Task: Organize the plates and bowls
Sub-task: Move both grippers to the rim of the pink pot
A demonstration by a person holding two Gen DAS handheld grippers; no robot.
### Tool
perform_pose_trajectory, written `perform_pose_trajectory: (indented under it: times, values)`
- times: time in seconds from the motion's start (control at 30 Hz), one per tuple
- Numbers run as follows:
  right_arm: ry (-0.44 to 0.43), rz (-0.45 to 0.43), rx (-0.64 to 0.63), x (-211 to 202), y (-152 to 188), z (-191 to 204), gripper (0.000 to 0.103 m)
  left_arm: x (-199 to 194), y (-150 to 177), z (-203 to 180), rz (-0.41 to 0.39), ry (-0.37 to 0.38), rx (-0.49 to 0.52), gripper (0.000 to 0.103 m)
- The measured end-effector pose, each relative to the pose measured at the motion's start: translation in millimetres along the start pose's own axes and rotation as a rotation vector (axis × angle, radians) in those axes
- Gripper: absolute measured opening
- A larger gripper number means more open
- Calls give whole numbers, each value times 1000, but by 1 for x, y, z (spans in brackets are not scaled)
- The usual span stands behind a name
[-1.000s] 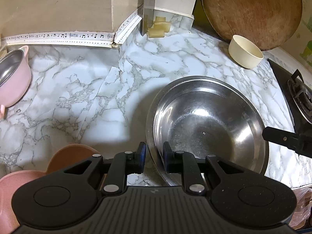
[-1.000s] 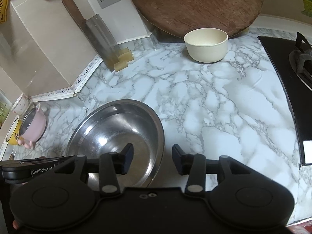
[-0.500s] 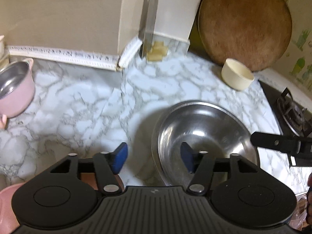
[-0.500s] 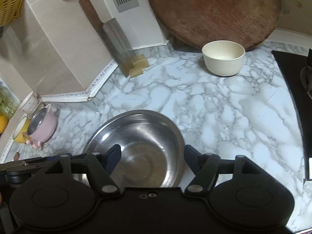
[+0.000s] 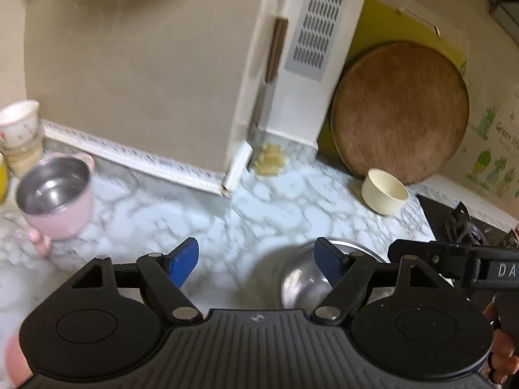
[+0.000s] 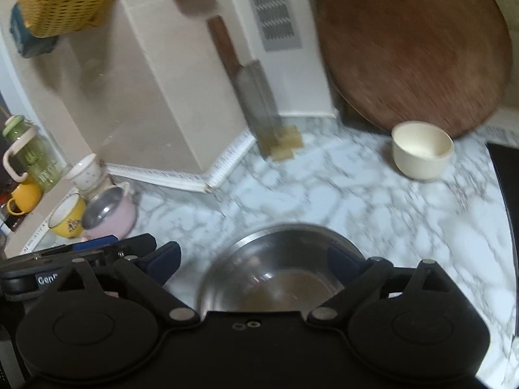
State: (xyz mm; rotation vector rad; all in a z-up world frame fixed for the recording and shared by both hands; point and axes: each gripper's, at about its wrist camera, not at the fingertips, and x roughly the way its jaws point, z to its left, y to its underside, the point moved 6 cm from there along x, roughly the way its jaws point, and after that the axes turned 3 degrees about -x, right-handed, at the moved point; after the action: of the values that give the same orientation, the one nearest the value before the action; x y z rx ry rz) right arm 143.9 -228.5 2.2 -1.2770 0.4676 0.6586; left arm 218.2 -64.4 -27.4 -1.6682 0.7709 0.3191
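Nearest in, the left gripper [image 5: 256, 262] has its blue fingers [image 5: 181, 261] spread wide, jaws just been opening, nothing pinched, only bare marble counter [image 5: 207, 220] between them; the steel bowl [image 5: 305, 278] sits on the counter at its 3 o'clock, behind the right-side finger and not gripped. The right gripper [image 6: 256, 259] is likewise wide apart, jaws just been opening, and the same steel bowl [image 6: 279, 259] lies in the gap below, pads clear of its rim. The other tool's black arm pokes in at 9 o'clock of the right view. Further out at 10 o'clock, a pink pot [image 5: 55, 194] stands on the counter, a yellow mug [image 6: 66, 215] just beside it. Out at 1 o'clock, a cream bowl [image 6: 421, 149] sits upright, well apart from the steel one. Behind it a round wooden board [image 6: 415, 48] leans on the wall, and at 12 o'clock a cleaver [image 6: 256, 97] leans against the tiled corner; both views are motion-blurred
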Motion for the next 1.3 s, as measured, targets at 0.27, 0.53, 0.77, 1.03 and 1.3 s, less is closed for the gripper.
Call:
perform_pose_trajectory:
  times: [0.27,0.53,0.77,1.03,1.3]
  values:
    - [-30,1,-66,18,-22,43,98,-27,-22,45,-105,-90,-29,78]
    - [-83,19,-144,49,-39,88,102,-34,-33,100,-142,-164,-73,79]
    - [-106,99,-216,100,-48,134,102,-20,-40,174,-64,-307,-174,79]
    - [-89,189,-226,163,-60,178,99,7,-54,237,12,-358,-256,79]
    - [-80,278,-233,220,-53,215,80,45,-61,269,79,-405,-273,78]
